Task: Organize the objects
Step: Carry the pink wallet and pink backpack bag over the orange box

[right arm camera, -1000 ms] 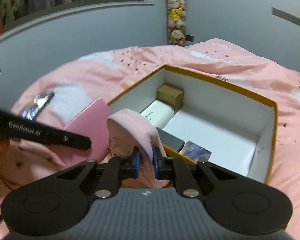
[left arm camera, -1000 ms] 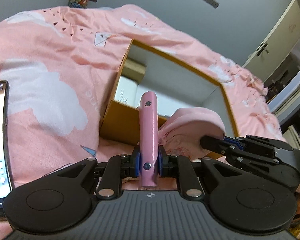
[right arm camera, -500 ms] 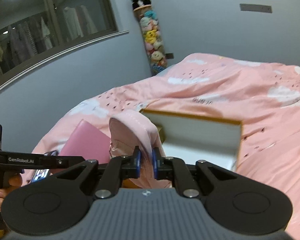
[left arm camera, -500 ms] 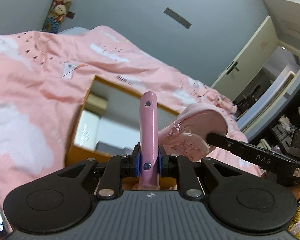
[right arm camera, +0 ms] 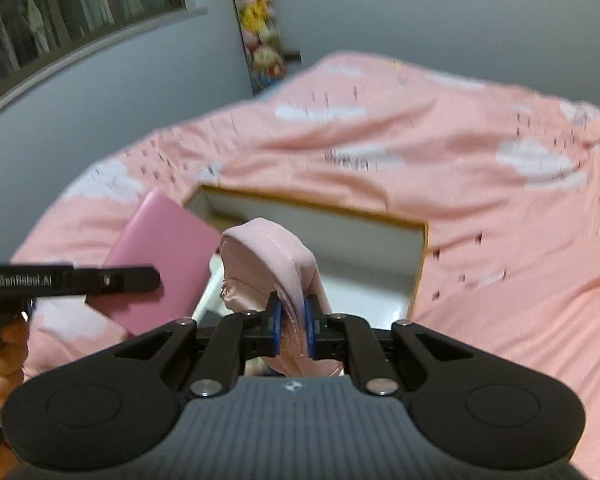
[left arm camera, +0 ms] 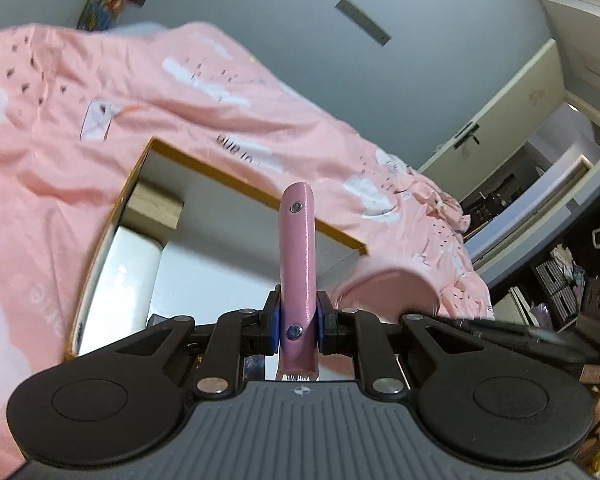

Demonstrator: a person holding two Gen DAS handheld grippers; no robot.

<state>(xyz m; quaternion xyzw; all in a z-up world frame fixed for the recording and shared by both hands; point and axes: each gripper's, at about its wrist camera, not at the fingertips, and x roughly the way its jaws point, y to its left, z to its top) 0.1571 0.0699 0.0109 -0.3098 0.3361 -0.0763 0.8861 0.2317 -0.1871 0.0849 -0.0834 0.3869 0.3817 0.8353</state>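
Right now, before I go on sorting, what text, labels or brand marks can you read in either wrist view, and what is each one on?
"GenRobot.AI": on the side of the left hand-held gripper, seen from the right wrist view.
Dark lettering printed on the pink bedspread behind the orange-rimmed box: upside down and blurred, not readable.
Grey plate on the wall: no legible text.
Nothing readable on the pink case or pink pouch.

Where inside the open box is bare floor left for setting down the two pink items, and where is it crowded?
Free: the white floor of the box, right of the white packet and below the far wall. Crowded: the left end, where the small tan carton sits behind that packet. The pink wallet and fabric pouch remain gripped.
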